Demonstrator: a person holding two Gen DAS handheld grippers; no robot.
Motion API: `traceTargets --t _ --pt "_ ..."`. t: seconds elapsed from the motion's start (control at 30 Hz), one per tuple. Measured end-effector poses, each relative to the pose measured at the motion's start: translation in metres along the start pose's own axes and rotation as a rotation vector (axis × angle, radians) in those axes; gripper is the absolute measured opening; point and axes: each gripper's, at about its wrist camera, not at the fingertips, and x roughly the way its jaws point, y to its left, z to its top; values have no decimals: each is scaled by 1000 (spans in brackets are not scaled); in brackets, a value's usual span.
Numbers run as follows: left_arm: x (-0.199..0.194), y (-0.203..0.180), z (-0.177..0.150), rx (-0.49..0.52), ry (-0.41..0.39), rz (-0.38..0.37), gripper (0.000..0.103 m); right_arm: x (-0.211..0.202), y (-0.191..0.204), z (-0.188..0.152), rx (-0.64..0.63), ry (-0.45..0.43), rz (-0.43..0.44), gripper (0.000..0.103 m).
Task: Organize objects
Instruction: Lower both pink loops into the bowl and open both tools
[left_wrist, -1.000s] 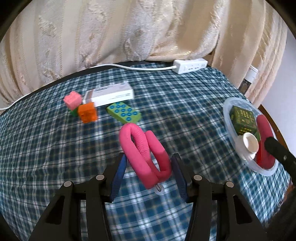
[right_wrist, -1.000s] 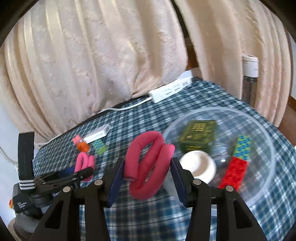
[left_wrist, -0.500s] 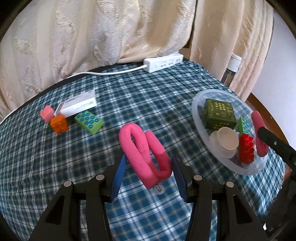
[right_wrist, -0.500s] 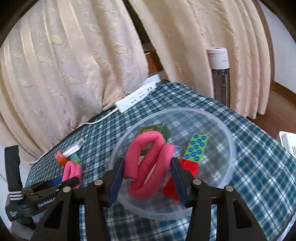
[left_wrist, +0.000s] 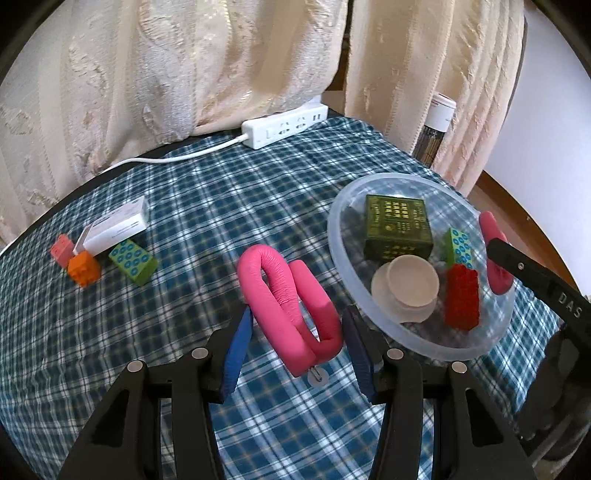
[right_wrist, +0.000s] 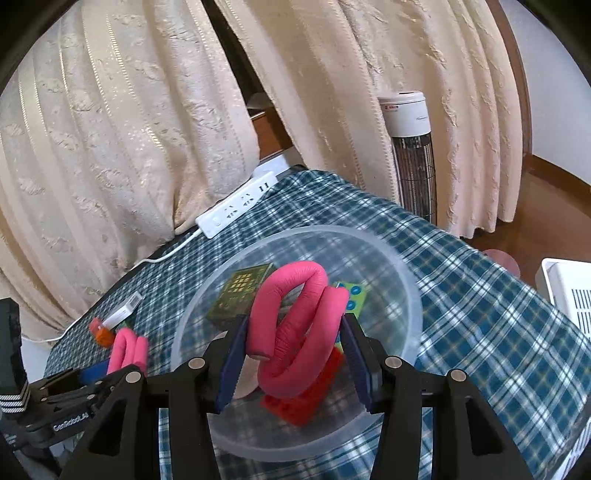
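R tongs (right_wrist: 291, 354) pinch a coiled pink foam roller (right_wrist: 295, 332) right over the clear bowl (right_wrist: 410, 295), which already holds a green box (left_wrist: 397, 227), a cup, a red brick (left_wrist: 461, 295) & a green brick. Best move, I'd say: lower till the coil sits just above the red brick, then spread the tongs w/o dragging, so the springy foam doesn't hop the rim. L tongs (left_wrist: 295, 343) pinch a second pink roller (left_wrist: 288, 302) above the checked bench (left_wrist: 184, 206), just left of the bowl; hold it clear till R backs out, else the tongs may bump.
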Motion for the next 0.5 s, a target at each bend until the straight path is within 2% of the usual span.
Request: traceTargets --t 0.5 --pt "4 -33 14 46 12 -55 52 6 -14 6 -30 -9 -38 53"
